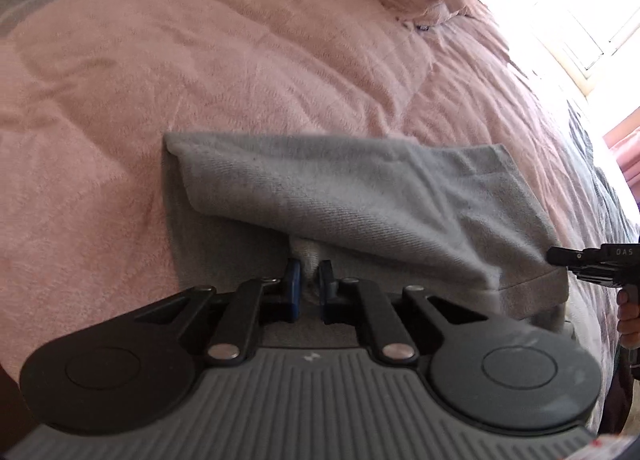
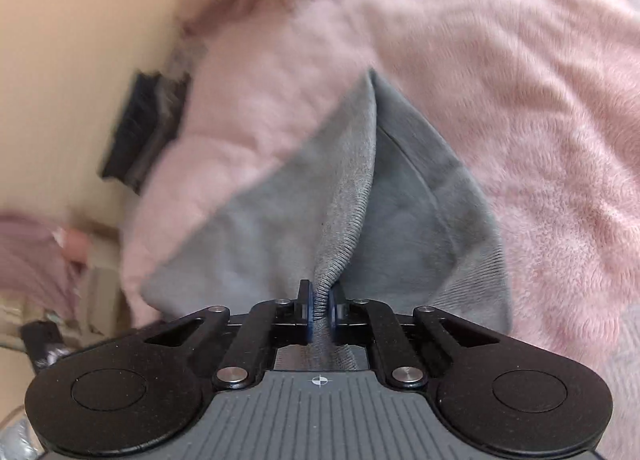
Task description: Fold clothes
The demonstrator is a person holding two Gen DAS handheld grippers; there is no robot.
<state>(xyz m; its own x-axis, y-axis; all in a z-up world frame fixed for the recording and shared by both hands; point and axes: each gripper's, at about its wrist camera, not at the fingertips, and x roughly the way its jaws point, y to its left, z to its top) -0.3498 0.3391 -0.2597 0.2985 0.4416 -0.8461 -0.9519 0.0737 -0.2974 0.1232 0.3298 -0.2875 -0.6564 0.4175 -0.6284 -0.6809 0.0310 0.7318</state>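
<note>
- One grey garment (image 1: 360, 195) on the pink blanket (image 1: 200, 71).
- Two grippers: left gripper (image 1: 309, 276) pinches garment's near edge; right gripper (image 2: 320, 300) clamps its ribbed hem.

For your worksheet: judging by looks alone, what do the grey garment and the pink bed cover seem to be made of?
Grey garment: probably knitted cotton jersey, matt, with fine ribbing showing. Pink bed cover: likely plush synthetic fleece, with a fuzzy nap and soft creases.

Both wrist views close, angled down, sharing grey garment (image 1: 360, 199) on bed (image 1: 240, 59)
</note>
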